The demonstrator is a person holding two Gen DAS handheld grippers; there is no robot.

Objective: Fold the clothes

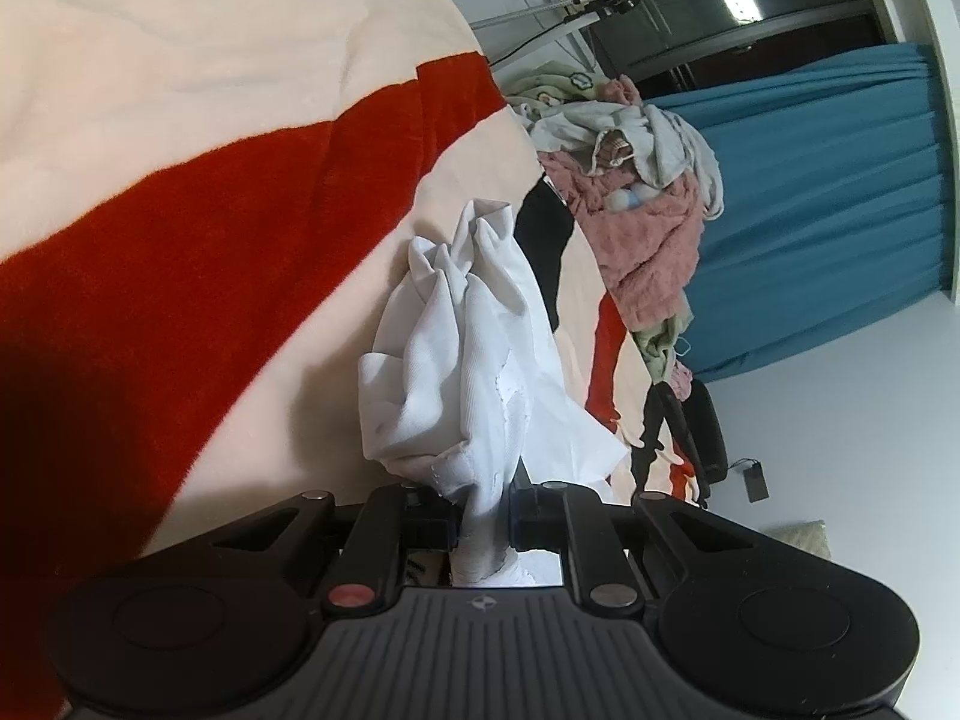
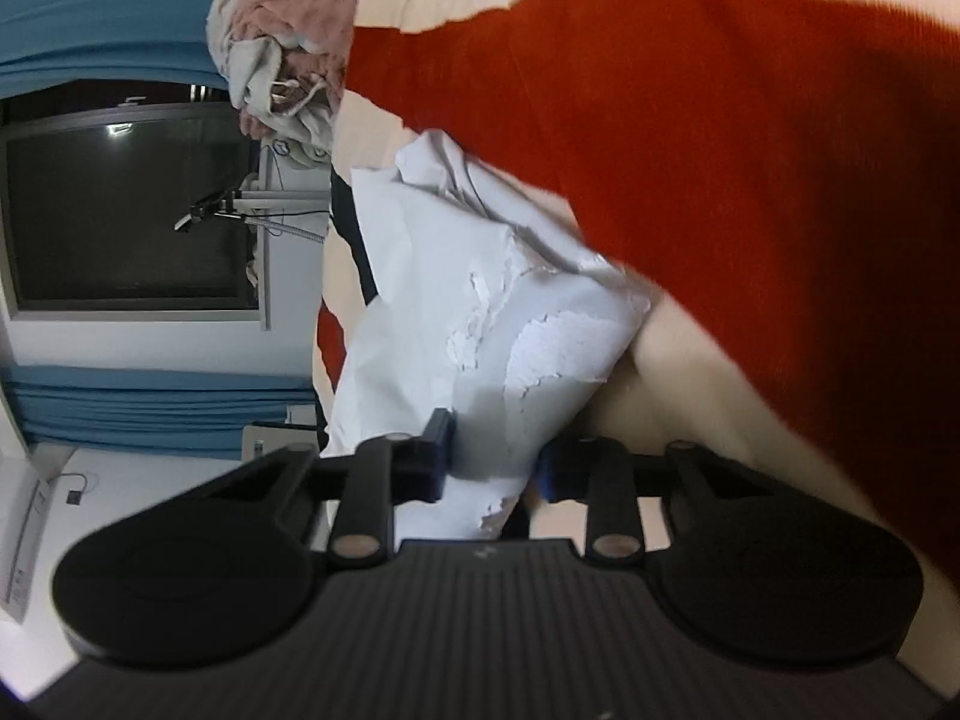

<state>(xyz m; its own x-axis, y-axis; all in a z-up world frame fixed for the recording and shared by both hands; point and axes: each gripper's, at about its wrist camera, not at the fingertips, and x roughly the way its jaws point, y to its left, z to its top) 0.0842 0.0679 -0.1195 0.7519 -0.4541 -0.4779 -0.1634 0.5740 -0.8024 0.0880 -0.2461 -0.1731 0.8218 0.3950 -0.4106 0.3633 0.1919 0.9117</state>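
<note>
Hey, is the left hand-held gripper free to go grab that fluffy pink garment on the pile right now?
Probably not yet: the left hand-held gripper is clamped on the crumpled white cloth, which bunches up between it and the fluffy pink garment.

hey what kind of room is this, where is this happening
Probably a bedroom at home: a cream and red blanket spread like bedding, a heap of unfolded laundry, blue curtains beside a dark window.

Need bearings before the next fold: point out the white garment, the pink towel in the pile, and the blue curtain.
white garment point(image 1: 456, 354), left wrist view, bunched middle folds.
pink towel point(image 1: 648, 252), left wrist view, fuzzy front face.
blue curtain point(image 1: 828, 204), left wrist view, pleated middle.
</note>
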